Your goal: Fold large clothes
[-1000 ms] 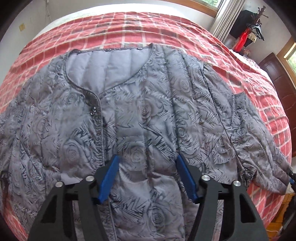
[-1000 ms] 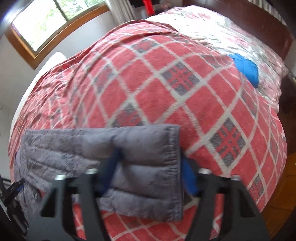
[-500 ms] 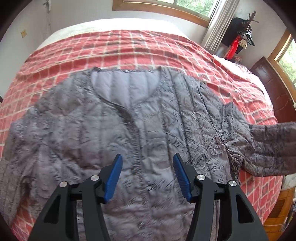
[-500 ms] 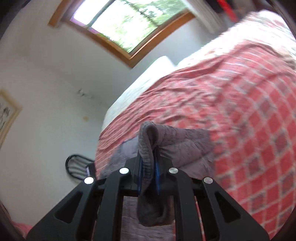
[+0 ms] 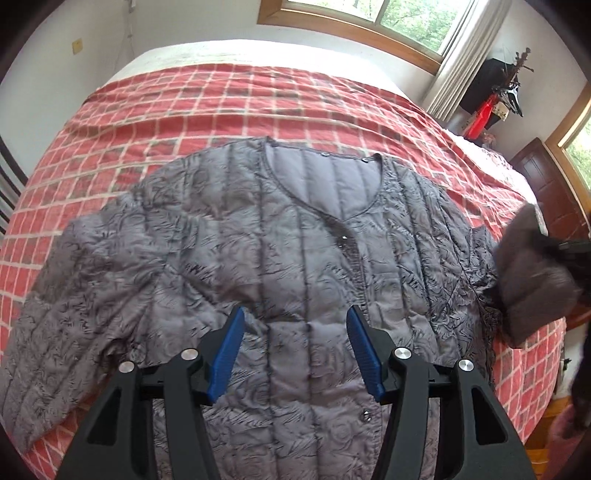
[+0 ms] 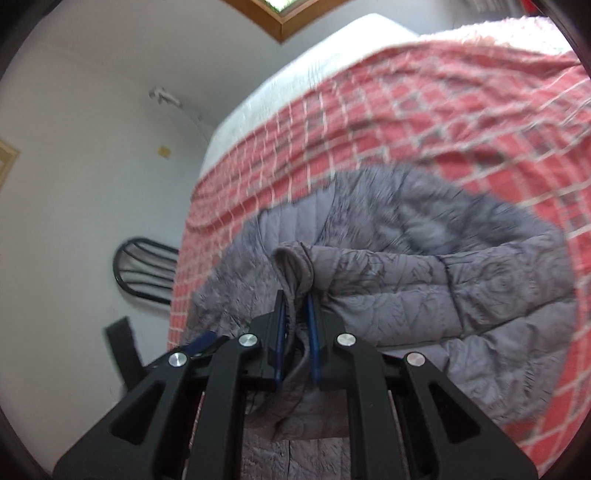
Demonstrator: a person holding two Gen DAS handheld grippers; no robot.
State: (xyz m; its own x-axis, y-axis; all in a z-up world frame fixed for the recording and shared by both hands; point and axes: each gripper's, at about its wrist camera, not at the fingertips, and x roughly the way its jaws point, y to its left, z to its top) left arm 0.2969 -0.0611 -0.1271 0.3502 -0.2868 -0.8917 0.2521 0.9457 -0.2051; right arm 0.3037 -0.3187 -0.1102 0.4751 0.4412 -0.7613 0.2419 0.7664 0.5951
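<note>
A grey quilted jacket with a rose print lies face up on the red checked bedspread, collar toward the far side. My left gripper hovers over its lower front, open, with nothing between the blue pads. My right gripper is shut on the cuff of the jacket's right sleeve, lifted and carried over the jacket's body. In the left wrist view that raised sleeve shows blurred at the right edge, with the right gripper behind it.
The bed fills most of both views. A black metal chair back stands by the white wall to the left of the bed. A window with a wooden frame, curtains and a dark wooden headboard lie beyond.
My right gripper closed on the sleeve cuff, lifted it off the bedspread and swung it in over the jacket. My left gripper pulled back and up, still open.
</note>
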